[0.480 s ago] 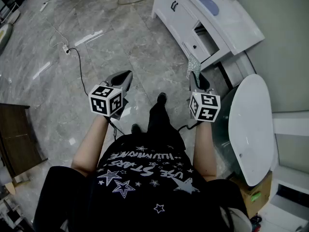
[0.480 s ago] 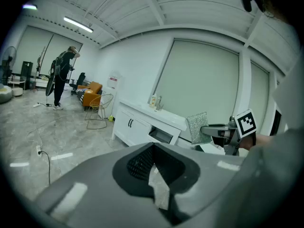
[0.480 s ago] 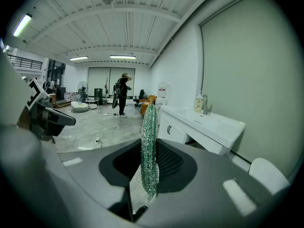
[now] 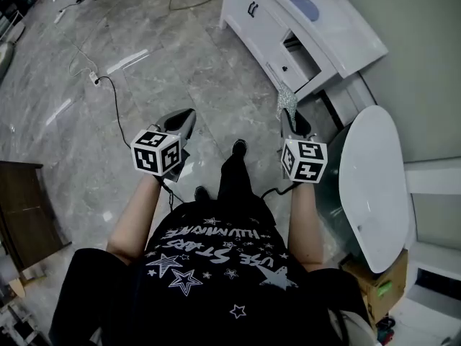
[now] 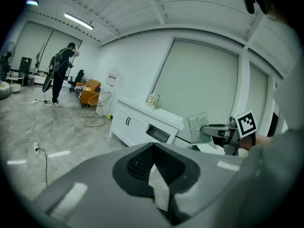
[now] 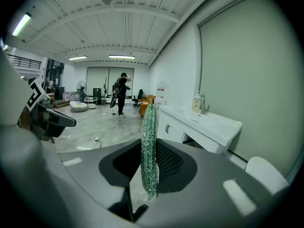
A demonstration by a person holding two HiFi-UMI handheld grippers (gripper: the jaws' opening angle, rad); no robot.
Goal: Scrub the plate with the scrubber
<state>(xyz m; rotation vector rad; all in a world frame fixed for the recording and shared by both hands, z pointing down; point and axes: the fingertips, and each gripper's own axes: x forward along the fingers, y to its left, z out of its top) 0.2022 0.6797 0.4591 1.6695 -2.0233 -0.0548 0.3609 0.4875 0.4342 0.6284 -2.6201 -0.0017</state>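
Right tool [image 4: 291, 123] clamped on glittery silver-green mesh scrubber [image 4: 286, 100], upright, above grey marble floor [image 4: 144, 85]. Left tool [image 4: 184, 121] pinched closed, empty. White oval bench [image 4: 374, 186] edge near right tool; floor wide open left.

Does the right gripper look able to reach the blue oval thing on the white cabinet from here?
Probably not: the right gripper, shut on the scrubber, hangs over floor, short of the white cabinet bearing the blue oval thing. Nothing blocks the way.
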